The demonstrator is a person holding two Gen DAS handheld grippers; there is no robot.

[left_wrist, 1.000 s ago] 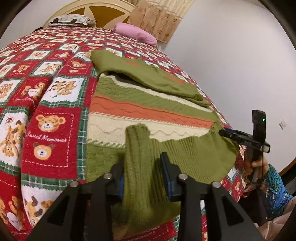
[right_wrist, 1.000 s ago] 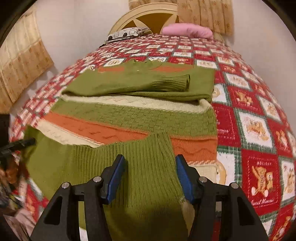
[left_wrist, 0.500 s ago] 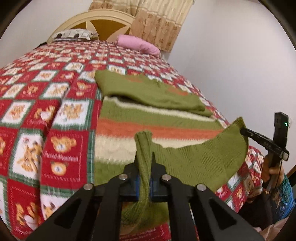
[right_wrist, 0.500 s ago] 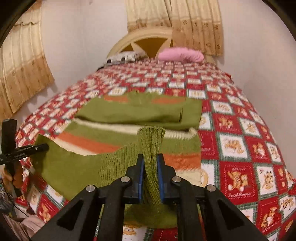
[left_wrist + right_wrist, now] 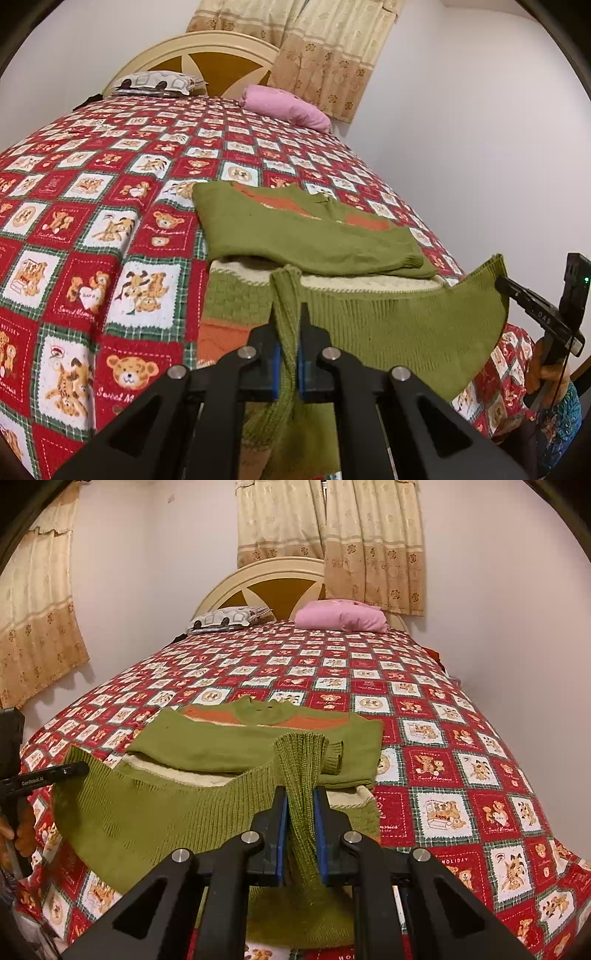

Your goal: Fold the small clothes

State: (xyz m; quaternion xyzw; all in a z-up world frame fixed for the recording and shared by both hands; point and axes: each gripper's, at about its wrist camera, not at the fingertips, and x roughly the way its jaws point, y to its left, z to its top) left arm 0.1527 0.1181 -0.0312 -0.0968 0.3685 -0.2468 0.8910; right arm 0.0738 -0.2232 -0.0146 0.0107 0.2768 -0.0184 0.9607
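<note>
A: Item: sweater [image 5: 314, 236], lying at twelve o'clock on the quilt [image 5: 110, 229]. Hem?

B: Left gripper [image 5: 287, 354] and right gripper [image 5: 300, 827] are each pinching its ribbed hem [image 5: 155, 808]. Advising: keeping both corners level, carrying toward the collar [image 5: 264, 712].

Your left gripper [image 5: 287, 334] is clamped on a bunched corner of the green sweater's ribbed hem [image 5: 406, 328] — lifted off the teddy-bear quilt [image 5: 92, 229]. At the far right, the right gripper [image 5: 508, 284] holds the hem's other corner — hem slung between.
</note>
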